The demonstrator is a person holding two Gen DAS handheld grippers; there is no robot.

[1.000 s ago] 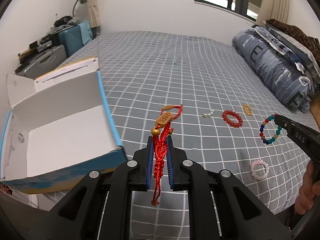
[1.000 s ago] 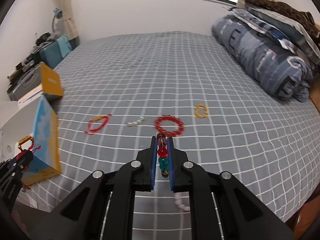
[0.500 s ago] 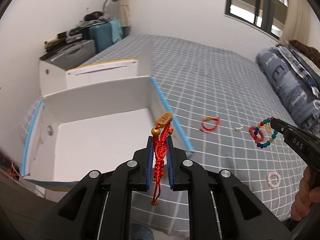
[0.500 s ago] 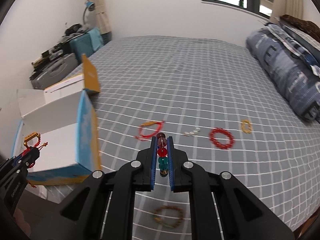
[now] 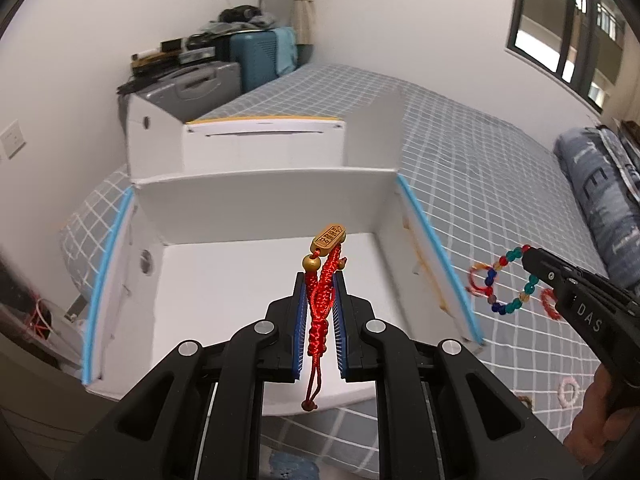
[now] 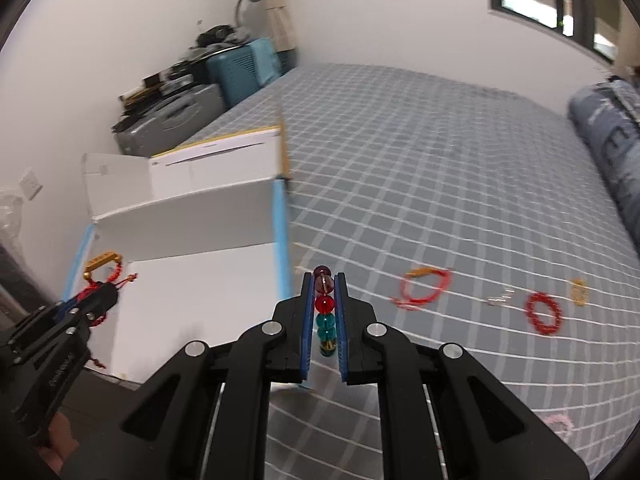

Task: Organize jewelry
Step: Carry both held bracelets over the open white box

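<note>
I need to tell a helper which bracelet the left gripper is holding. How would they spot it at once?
Find the open white box on the grey checked bed. Over it, the left gripper pinches a red braided cord bracelet; its gold beads and engraved gold tag set it apart from the right gripper's multicoloured bead bracelet.

The letters "DAS" stand in white on the black side of the right gripper (image 5: 528, 254), just behind the multicoloured bead bracelet (image 5: 507, 280) it holds. Large pale letters reading about "TE" show on the blue bedding roll (image 5: 596, 196), beyond that gripper. The gold tag of the red cord bracelet (image 5: 322, 300) bears raised characters, too small to read.
</note>
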